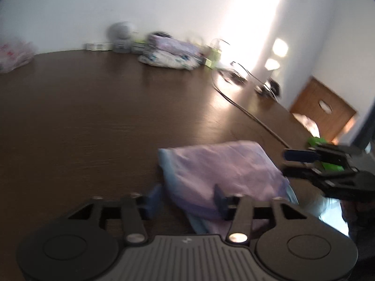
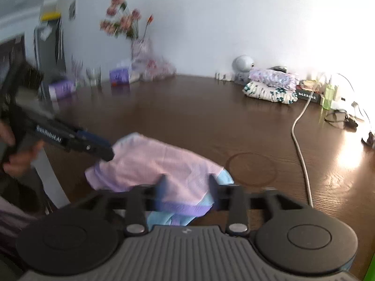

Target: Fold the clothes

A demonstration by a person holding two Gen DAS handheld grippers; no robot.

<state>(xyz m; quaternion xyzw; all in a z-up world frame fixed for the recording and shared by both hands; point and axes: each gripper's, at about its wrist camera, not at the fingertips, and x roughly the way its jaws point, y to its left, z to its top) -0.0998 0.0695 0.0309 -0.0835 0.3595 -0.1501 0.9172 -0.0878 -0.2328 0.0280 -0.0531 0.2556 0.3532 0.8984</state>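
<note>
Your pink-and-blue garment lies bunched low in the middle of both wrist views, on the dark wooden surface, with its pale blue edge showing at the lower right of the heap. Your left tongs are spread wide at the bottom of the left wrist view: one finger sits over the bare wood beside the cloth and the other over the pink fabric, with nothing pinched between them. Your right tongs are also parted, both fingers over the near edge of the garment; blur keeps me from telling whether they touch it. In the right wrist view your left hand grips its handle at the left edge. A stack of folded clothes sits at the upper right by the wall, with a white cable trailing down the right side.
</note>
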